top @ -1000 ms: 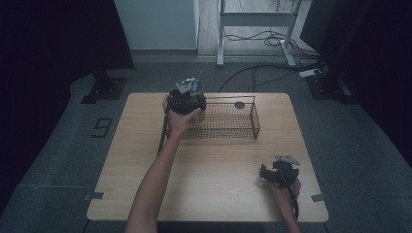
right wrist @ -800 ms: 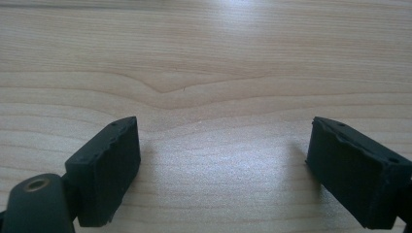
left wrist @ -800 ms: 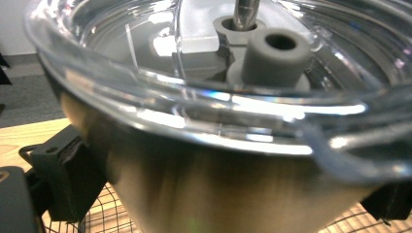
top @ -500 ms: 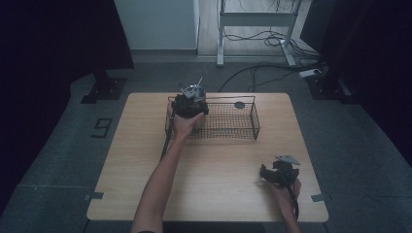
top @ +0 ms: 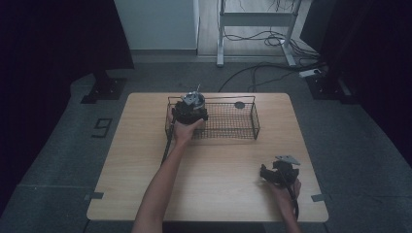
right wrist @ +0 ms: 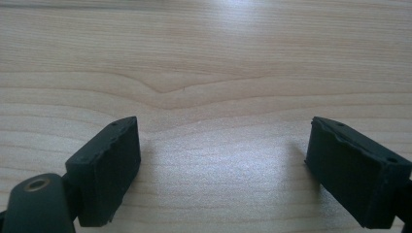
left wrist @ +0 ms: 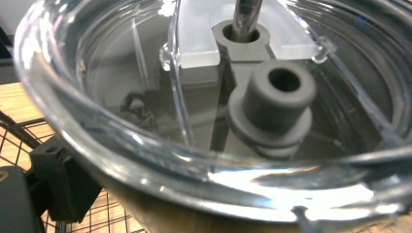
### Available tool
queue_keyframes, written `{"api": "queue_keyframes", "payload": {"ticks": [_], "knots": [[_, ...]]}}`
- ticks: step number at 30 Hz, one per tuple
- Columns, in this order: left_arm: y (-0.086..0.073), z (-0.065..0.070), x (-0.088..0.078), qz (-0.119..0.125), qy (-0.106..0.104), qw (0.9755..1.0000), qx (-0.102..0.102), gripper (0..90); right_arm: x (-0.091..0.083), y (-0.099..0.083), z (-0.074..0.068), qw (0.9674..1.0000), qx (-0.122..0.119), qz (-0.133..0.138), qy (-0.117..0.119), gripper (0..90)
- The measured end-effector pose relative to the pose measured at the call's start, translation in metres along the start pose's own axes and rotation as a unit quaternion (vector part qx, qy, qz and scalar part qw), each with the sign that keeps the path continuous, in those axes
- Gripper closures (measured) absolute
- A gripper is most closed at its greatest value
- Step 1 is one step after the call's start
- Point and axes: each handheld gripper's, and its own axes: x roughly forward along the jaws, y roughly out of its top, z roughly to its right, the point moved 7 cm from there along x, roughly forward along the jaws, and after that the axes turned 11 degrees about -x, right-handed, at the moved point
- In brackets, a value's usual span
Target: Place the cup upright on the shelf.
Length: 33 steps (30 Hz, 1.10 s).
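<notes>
Fingers, left: left gripper [top: 190, 108] is clamped on a clear plastic lid [left wrist: 204, 111]; one black finger [left wrist: 58, 189] shows at the lower left of the left gripper view, up against the lid's rim, other finger hidden behind the lid.
Fingers, right: right gripper [right wrist: 221, 170] wide apart, nothing btwn the two black pads, only bare wood under them.
Lid: transparent, round, w/ a raised rim; grey rubber spout plug [left wrist: 272, 104] near centre, a frosted slider piece [left wrist: 197, 34] above it, and a thin metal rod [left wrist: 245, 14] passing through a grey hole at the top. Lid is very close to the camera and blurred at the edges.
Lid position: held over the left end of the wire basket [top: 245, 124], whose mesh also shows at the lower left of the left gripper view.
Basket: black wire, rectangular, at the far middle of the worktop [top: 145, 160]; small dark round thing [top: 239, 104] just at its far side, can't tell what.
Right gripper position: near the worktop's near right corner, well apart from the basket, low over the wood.
Arms: left forearm reaches up from the near edge to the basket; right hand [top: 286, 189] sits by the near edge.
Surround: grey floor, cables and a metal frame beyond the worktop.
</notes>
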Motion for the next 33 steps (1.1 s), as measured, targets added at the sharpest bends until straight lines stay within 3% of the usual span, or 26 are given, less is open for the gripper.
{"api": "queue_keyframes", "payload": {"ticks": [5, 8, 13, 15, 19, 23, 33], "knots": [[-0.003, -0.002, -0.002, 0.010, -0.005, 0.9999, 0.001, 3.9, 0.000, 0.000, 0.000, 1.0000, 0.001, 0.000, 0.000, 12.2], [-0.004, 0.001, -0.002, 0.007, -0.013, 0.9998, 0.014, 3.8, 0.000, 0.000, 0.000, 1.0000, 0.000, 0.000, 0.000, 12.3], [-0.003, 0.002, -0.005, 0.000, 0.001, 0.9999, 0.011, 3.6, 0.000, 0.000, 0.000, 1.0000, 0.000, 0.000, 0.000, 12.2], [-0.002, 0.002, -0.007, 0.008, 0.005, 0.9999, 0.014, 2.9, 0.000, 0.000, 0.000, 1.0000, 0.000, 0.000, 0.000, 12.3], [0.006, 0.006, -0.016, 0.033, -0.008, 0.9993, 0.019, 2.1, 0.000, 0.000, 0.000, 1.0000, 0.000, 0.000, 0.000, 12.3], [0.010, 0.007, -0.024, 0.041, -0.011, 0.9989, 0.017, 1.9, 0.000, 0.000, 0.000, 1.0000, 0.000, 0.000, 0.000, 12.3], [0.001, -0.004, -0.079, 0.064, -0.038, 0.9970, 0.021, 1.1, 0.000, 0.000, 0.000, 1.0000, 0.000, 0.000, 0.000, 12.4]]}}
